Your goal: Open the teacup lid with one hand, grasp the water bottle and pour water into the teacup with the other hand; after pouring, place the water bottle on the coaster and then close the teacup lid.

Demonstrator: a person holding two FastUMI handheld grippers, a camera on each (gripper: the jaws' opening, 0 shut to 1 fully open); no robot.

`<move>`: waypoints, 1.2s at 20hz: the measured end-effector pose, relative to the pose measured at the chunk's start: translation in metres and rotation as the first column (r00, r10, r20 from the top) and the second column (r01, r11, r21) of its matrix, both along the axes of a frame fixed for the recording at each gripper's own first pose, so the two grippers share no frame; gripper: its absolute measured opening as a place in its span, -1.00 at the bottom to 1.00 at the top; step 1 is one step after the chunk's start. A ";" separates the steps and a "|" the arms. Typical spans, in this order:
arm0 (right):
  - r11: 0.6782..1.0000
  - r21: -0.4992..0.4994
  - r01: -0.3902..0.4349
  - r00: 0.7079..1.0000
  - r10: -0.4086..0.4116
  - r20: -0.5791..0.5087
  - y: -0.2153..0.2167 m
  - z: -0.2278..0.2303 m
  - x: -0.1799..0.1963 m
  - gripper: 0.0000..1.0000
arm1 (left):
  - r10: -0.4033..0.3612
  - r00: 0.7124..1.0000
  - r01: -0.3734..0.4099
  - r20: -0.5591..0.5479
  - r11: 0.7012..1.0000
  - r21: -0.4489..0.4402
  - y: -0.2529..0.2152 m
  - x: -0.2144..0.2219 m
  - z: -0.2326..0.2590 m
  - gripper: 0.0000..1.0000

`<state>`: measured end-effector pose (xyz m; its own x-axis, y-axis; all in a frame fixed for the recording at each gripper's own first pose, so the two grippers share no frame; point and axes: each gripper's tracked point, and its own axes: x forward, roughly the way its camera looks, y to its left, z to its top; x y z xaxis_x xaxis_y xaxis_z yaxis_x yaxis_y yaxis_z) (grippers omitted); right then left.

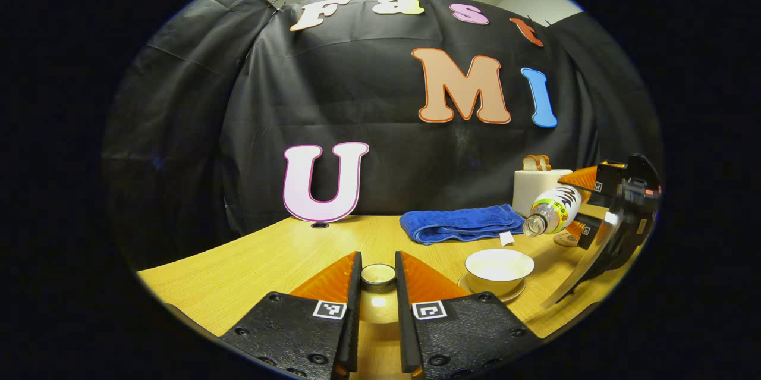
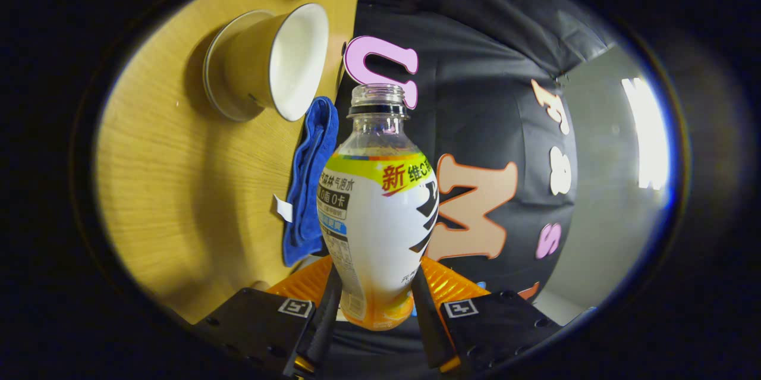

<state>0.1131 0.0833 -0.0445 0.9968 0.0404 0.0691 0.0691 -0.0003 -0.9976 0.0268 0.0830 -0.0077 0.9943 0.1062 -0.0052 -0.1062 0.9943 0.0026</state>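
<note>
An open white teacup (image 1: 499,267) stands on its saucer (image 1: 516,295) on the wooden table, right of my left gripper (image 1: 378,261). That gripper is shut on the knob of the teacup lid (image 1: 378,276), held just above the table. In the right gripper view my right gripper (image 2: 376,276) is shut on the lower body of an uncapped water bottle (image 2: 380,207). In the left gripper view the bottle (image 1: 553,209) is tilted, its mouth pointing down-left, above and right of the cup. The teacup (image 2: 279,62) also shows in the right gripper view, left of the bottle's neck.
A folded blue towel (image 1: 458,222) lies behind the cup. A white toaster (image 1: 535,187) with bread slices stands at the back right. A small tan disc (image 1: 563,241), possibly the coaster, sits under the bottle. The black cloth wall closes off the table's far side.
</note>
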 end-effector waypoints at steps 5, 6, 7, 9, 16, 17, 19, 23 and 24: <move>0.887 0.457 0.062 0.985 0.019 -0.170 -0.002 -0.009 -0.006 0.25 | 0.000 1.000 0.000 0.000 1.000 0.000 0.000 0.000 0.000 -0.53; 0.841 0.535 0.075 0.982 0.032 -0.188 -0.004 -0.008 -0.005 0.28 | 0.000 1.000 0.000 0.000 1.000 0.000 0.000 0.000 0.000 -0.48; 0.790 0.606 0.089 0.979 0.044 -0.200 -0.006 -0.005 -0.006 0.31 | 0.000 1.000 0.000 0.000 1.000 0.000 0.000 0.000 0.000 -0.48; 0.670 0.734 0.109 0.973 0.079 -0.217 -0.010 0.001 -0.005 0.27 | 0.000 1.000 0.000 0.000 1.000 0.000 0.000 0.000 0.000 -0.49; 0.208 0.966 0.151 0.979 0.105 -0.176 -0.034 0.023 0.001 0.29 | 0.001 1.000 -0.001 0.001 1.000 0.000 0.000 0.000 -0.001 -0.49; 0.156 0.975 0.158 0.979 0.103 -0.175 -0.038 0.022 0.003 0.31 | 0.001 1.000 -0.001 0.001 1.000 0.000 0.000 0.000 0.000 -0.49; 0.085 0.983 0.160 0.982 0.083 -0.167 -0.047 0.024 0.005 0.32 | 0.001 1.000 -0.001 0.001 1.000 0.000 -0.001 0.000 0.000 -0.49; 0.017 0.984 0.180 0.983 0.032 -0.181 -0.073 0.008 0.012 0.30 | 0.000 1.000 0.000 0.001 1.000 0.000 -0.001 0.000 0.000 -0.49; 0.006 0.982 0.186 0.982 0.020 -0.186 -0.079 0.002 0.013 0.30 | 0.000 1.000 0.000 0.001 1.000 0.000 0.000 0.000 0.000 -0.48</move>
<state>0.1261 0.0047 -0.0425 0.9881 -0.0489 -0.1460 0.0471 0.9988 -0.0158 0.0267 0.0834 -0.0082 0.9943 0.1064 -0.0043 -0.1064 0.9943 0.0022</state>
